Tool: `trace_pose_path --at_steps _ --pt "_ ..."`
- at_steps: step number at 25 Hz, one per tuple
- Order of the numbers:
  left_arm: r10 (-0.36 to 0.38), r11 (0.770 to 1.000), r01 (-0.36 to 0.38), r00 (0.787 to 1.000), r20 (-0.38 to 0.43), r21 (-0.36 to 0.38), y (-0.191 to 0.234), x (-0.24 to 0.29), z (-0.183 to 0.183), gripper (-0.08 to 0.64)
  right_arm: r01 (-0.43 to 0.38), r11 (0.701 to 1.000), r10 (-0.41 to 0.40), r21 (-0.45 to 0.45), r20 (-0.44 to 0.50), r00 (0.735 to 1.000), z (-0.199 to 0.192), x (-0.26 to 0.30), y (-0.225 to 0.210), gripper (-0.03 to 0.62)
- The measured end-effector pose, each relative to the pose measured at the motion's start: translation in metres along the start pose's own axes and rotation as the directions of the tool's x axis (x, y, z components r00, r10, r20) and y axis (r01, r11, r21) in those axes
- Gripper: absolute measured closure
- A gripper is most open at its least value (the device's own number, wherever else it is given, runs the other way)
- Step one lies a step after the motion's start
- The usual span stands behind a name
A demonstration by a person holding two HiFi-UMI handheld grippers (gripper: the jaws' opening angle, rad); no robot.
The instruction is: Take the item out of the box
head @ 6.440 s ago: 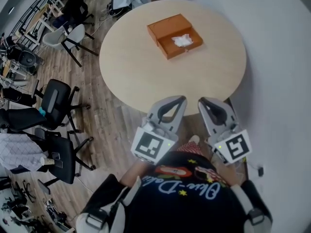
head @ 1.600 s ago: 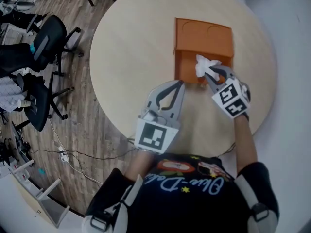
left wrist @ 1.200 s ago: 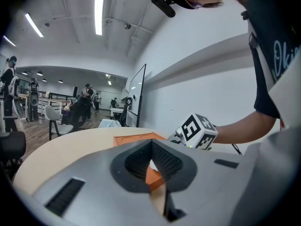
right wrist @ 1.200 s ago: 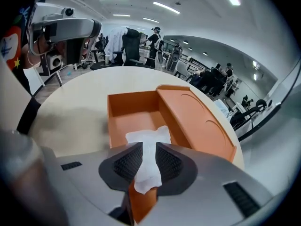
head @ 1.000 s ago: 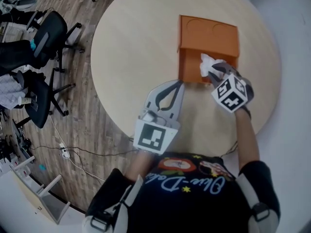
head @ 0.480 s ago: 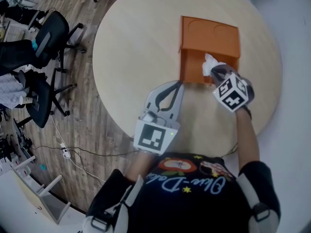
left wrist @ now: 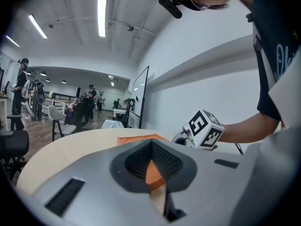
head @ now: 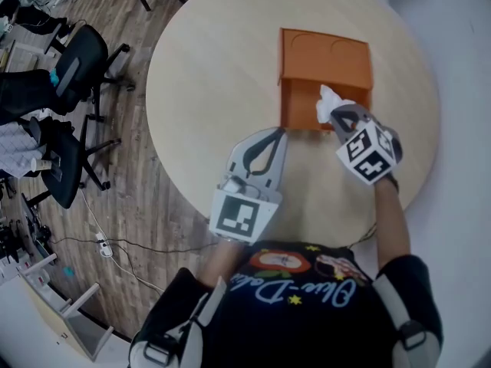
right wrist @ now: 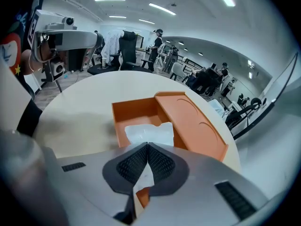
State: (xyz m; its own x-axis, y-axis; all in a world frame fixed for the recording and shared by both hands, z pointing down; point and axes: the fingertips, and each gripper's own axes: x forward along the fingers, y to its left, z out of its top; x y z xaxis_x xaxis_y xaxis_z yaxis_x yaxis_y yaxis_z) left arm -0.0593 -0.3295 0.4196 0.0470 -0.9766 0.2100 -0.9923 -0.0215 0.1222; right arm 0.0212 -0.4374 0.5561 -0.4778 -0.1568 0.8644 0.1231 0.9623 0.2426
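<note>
An orange box (head: pixel 301 117) lies open on the round table (head: pixel 215 75), with its lid (head: pixel 326 52) folded flat on the far side. A crumpled white item (head: pixel 330 102) sits over the box's tray. My right gripper (head: pixel 340 115) is shut on the item's near end. In the right gripper view the white item (right wrist: pixel 149 132) runs from the shut right gripper (right wrist: pixel 147 146) up over the tray (right wrist: pixel 134 112). My left gripper (head: pixel 265 150) hangs shut and empty over the table's near edge, left of the box. In its own view the left gripper (left wrist: pixel 151 143) points at the box (left wrist: pixel 141 138).
Black office chairs (head: pixel 73 67) stand on the wood floor left of the table. The table's rim (head: pixel 165 179) curves just under my left gripper. Several people (right wrist: pixel 207 79) stand in the far room. A pale wall (head: pixel 460 129) runs along the right.
Since the earliest frame both grippers came forward over the table and the right one shut on the white item. Over the last half second the right gripper drew back slightly toward me.
</note>
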Motion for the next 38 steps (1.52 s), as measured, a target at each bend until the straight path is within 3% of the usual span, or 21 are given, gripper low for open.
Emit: trace_pose_path --at_steps 8,19,27,38 --pt "-0.016 1.0 0.015 1.0 0.02 0.019 -0.005 -0.008 0.014 0.575 0.069 0.997 -0.071 0.026 0.076 0.995 0.025 -0.037 0.001 0.592" --pt "-0.05 0.998 0.048 0.998 0.041 0.05 -0.014 -0.022 0.024 0.575 0.154 0.978 -0.179 0.143 0.179 0.967 0.036 -0.081 0.016 0.592" --pt "-0.069 0.995 0.066 0.997 0.041 0.072 -0.022 -0.03 0.022 0.575 0.177 0.944 -0.258 0.278 0.286 0.923 0.044 -0.108 0.03 0.592" --pt "-0.078 0.991 0.074 0.997 0.029 0.114 -0.014 -0.041 0.026 0.575 0.136 0.921 -0.292 0.365 0.415 0.862 0.072 -0.134 0.049 0.592"
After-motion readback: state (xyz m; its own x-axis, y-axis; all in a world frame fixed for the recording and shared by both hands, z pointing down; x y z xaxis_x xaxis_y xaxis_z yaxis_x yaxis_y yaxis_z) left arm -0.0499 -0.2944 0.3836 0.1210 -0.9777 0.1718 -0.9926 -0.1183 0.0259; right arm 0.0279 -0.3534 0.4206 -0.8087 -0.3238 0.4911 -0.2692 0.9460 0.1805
